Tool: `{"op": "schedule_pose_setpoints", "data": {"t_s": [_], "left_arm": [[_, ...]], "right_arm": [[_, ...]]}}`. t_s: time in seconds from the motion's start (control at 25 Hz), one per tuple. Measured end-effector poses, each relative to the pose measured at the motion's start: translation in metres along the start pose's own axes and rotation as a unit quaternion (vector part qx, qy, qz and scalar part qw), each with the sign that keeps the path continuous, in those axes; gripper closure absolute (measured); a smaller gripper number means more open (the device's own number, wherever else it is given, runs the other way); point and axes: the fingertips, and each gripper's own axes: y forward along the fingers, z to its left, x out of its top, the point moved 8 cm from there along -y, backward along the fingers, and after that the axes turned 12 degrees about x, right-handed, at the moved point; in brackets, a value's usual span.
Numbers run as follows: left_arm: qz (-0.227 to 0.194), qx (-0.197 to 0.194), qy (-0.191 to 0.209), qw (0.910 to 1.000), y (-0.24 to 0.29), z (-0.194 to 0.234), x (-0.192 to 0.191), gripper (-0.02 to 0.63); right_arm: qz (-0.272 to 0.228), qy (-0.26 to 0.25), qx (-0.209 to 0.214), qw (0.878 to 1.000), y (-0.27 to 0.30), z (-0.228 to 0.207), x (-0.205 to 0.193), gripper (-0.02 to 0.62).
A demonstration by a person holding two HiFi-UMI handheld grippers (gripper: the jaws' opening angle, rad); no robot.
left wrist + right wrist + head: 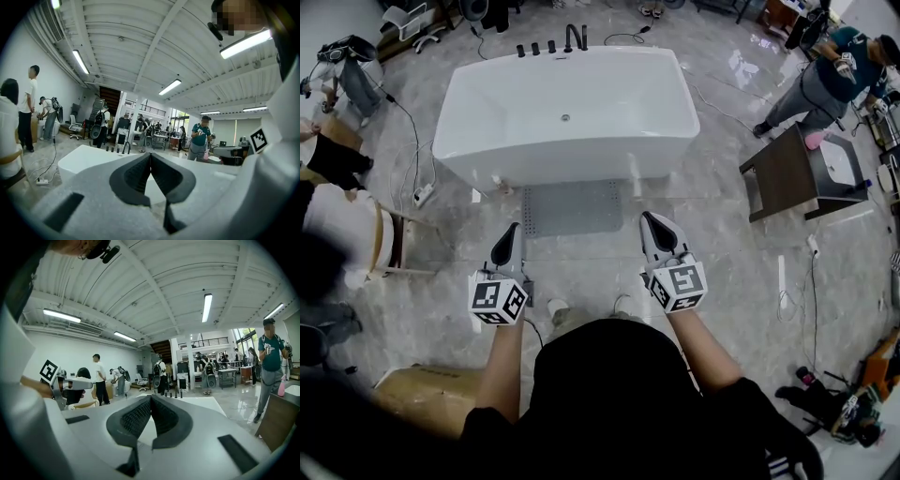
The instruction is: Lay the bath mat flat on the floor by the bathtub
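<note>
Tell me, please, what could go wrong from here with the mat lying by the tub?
The mat lies on glossy floor, so it may slide when stepped on. A power strip lies left of the tub: a trip risk. Both grippers, left and right, are shut and empty, so any straightening needs them opened first.

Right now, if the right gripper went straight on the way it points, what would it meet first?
The right gripper would probably meet the white bathtub near its rim, passing above the grey bath mat; depth is unclear.
</note>
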Motion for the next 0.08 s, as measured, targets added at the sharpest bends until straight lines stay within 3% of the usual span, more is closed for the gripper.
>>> {"op": "schedule_pose_setpoints", "data": {"t_s": [0.08], "left_arm": [[0.001, 0.0, -0.001, 1.0, -0.0032, -0.0012, -0.0013, 0.589]], "right_arm": [[-0.001, 0.002, 0.003, 1.0, -0.002, 0.0026, -0.002, 0.583]]}}
